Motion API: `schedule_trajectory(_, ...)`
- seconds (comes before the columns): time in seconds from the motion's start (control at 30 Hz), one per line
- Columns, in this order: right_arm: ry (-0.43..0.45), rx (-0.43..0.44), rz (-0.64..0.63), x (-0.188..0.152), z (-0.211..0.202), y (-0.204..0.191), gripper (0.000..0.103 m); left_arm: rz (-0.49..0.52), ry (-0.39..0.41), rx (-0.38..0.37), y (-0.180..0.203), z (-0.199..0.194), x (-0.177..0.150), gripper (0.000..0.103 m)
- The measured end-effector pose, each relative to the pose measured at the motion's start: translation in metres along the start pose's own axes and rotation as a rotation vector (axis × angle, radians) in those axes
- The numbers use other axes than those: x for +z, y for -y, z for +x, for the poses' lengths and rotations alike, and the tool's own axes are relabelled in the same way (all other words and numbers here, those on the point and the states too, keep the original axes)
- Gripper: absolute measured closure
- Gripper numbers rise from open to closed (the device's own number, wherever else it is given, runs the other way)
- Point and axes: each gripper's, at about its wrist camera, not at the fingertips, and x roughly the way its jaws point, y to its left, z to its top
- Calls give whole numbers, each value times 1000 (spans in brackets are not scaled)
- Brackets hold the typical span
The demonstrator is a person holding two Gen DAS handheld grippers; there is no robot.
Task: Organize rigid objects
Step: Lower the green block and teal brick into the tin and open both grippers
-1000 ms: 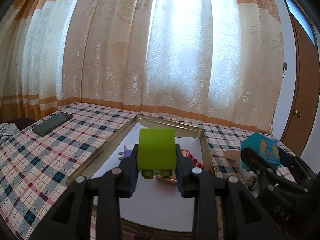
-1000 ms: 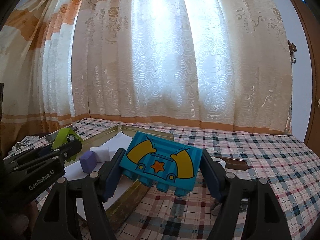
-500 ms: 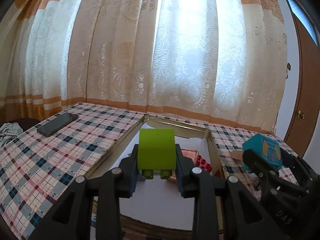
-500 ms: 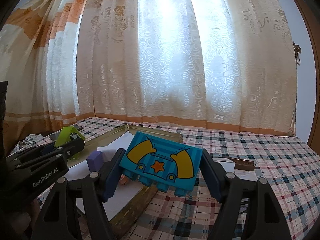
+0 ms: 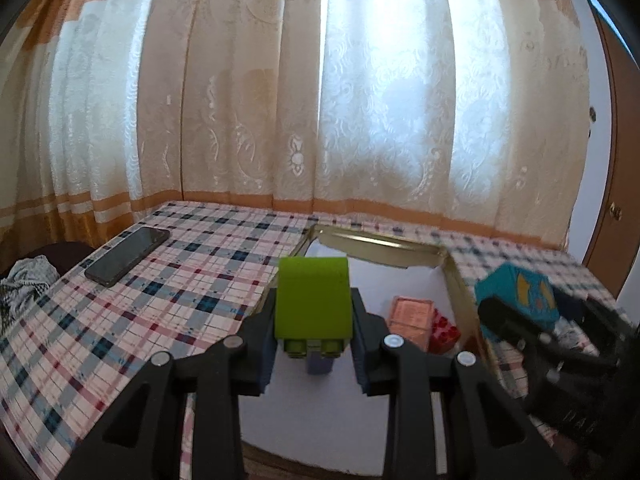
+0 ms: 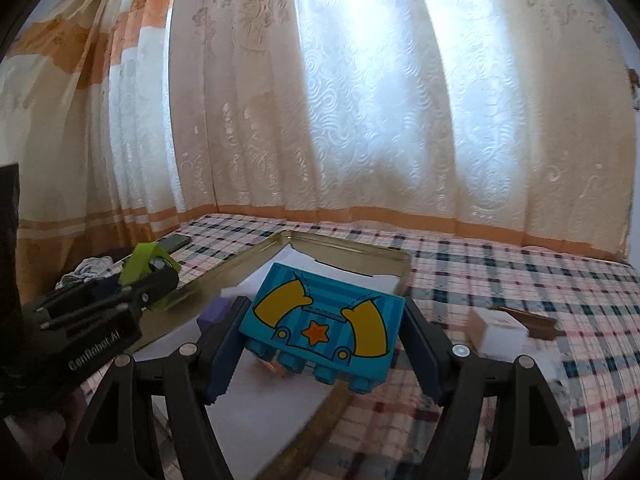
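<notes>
Gripping: left claw (image 5: 314, 354) pinches the green block (image 5: 313, 299) between both pads, studs facing down.
Right claw (image 6: 322, 350): clamped on the blue block (image 6: 324, 330), which carries yellow sleeves and an orange star; studs face the camera.
Tray (image 5: 384, 246): gold-rimmed, white-lined, directly below and ahead of the left claw; the right claw sits over its near right rim.
Tray contents: orange block (image 5: 412, 318) and red block (image 5: 444, 330) lie to the right of the left claw; purple block (image 6: 216, 314) is just left of the right claw.
Worktop (image 5: 120, 320): checked cloth.
Phone (image 5: 128, 255): far left of the left claw, flat on the cloth.
Cardboard pieces (image 6: 516, 326): right of the right claw.
</notes>
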Motion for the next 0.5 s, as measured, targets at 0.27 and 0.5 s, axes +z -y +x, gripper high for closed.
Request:
schedule_trajectory(0.27, -166, 74, 10, 9, 51, -2, 28, -3, -145, -15, -8, 33, 2, 72)
schedule_trajectory(0.5, -233, 128, 16, 3, 68, -8, 27, 6, -165, 52, -13, 43, 0, 60)
